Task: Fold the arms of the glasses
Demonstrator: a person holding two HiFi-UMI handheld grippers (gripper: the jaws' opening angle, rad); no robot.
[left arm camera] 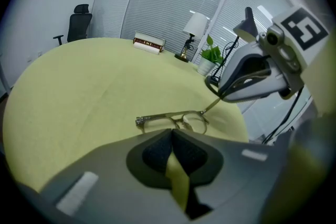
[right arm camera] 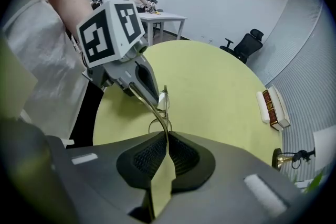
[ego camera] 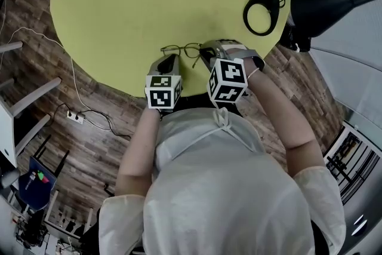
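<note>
The right gripper [right arm camera: 167,136] has its jaws clamped on one arm [left arm camera: 210,106] of the glasses [left arm camera: 163,116], which slants upward. The left gripper [left arm camera: 171,131] has its jaws together on nothing, just short of the frame, which rests on the yellow counter [left arm camera: 79,92] near its edge

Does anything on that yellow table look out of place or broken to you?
Nothing looks broken or spilled. The only oddity is the glasses: they lie close to the table's near edge, one thin arm sticking out and pinched in the right claw.
</note>
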